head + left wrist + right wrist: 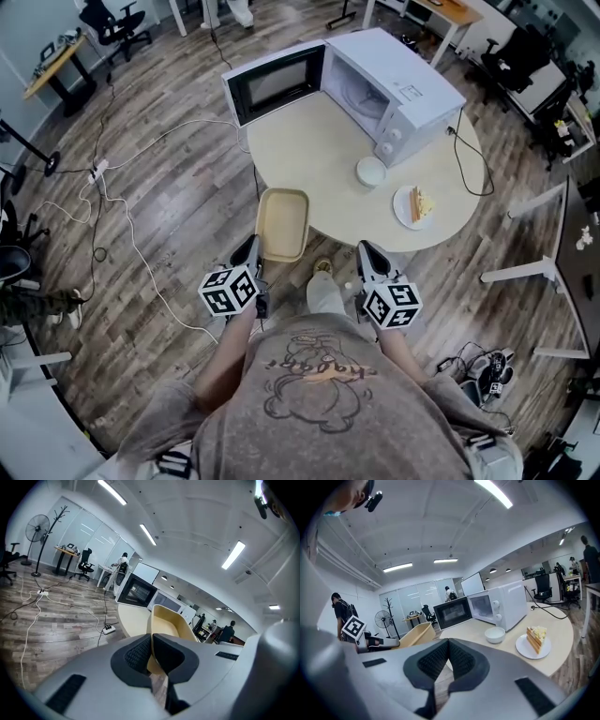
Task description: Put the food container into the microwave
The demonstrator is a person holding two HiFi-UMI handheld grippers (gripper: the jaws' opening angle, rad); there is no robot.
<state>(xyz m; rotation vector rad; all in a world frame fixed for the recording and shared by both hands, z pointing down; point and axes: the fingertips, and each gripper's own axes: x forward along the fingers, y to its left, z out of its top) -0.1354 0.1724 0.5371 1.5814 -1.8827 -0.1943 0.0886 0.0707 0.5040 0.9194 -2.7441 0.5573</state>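
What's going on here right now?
The person's left gripper is clamped on the rim of the shallow beige plastic food container, holding it at the near edge of the round table. The right gripper is shut and empty. The white microwave stands door open, container not yet inside.

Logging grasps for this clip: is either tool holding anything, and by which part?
The left tool grips the food container by the rim at its near end. The right tool is shut and empty.
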